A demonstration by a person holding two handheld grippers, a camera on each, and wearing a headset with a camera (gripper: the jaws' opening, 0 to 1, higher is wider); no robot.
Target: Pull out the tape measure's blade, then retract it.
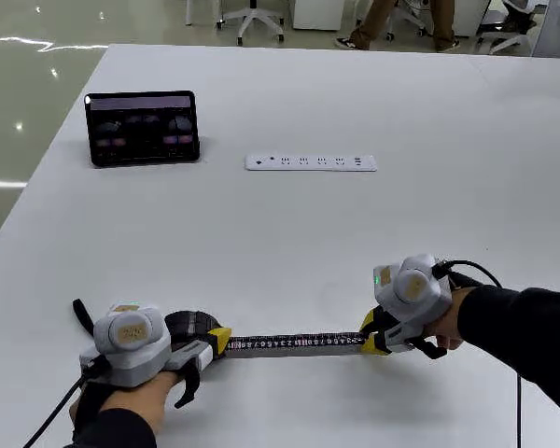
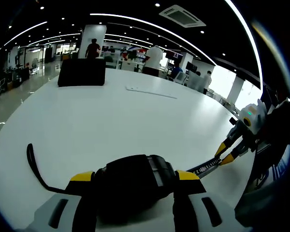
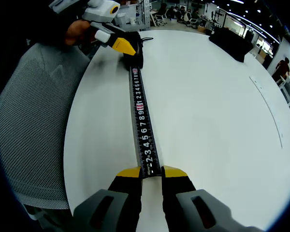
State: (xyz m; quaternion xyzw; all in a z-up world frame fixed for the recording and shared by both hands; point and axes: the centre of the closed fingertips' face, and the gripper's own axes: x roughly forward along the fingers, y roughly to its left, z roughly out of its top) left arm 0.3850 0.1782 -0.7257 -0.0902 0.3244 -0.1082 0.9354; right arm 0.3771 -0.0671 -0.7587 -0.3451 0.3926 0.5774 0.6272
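Head view
L claw (image 1: 215,343): at 7 o'clock on the desk (image 1: 355,233), clamped on the black tape measure (image 1: 191,329), a hand behind it.
R claw (image 1: 369,336): at 5 o'clock, pinched on the free end of the blade (image 1: 294,343).
Blade: out and flat on the desk, running 9-to-3 btwn the two claws, numbers up.
Tablet (image 1: 142,128): propped at 10 o'clock, well apart from the work.
Power strip (image 1: 311,162): white, at 12 o'clock, to the 3 o'clock side of the tablet.

Left gripper view
L claw (image 2: 135,176): yellow tips on either side of the tape measure (image 2: 135,188), tight on it.
Strap (image 2: 34,169): black loop curling off toward 9 o'clock.
Blade (image 2: 205,168): leaves the tape measure toward 3 o'clock and ends in the R claw (image 2: 224,154).

Right gripper view
R claw (image 3: 152,173): tips closed on the blade (image 3: 142,125) end, near the "2" mark.
Blade: runs straight toward 12 o'clock, flat on the desk.
Tape measure (image 3: 135,58): at the far end, at 12 o'clock, gripped by the L claw (image 3: 125,46).
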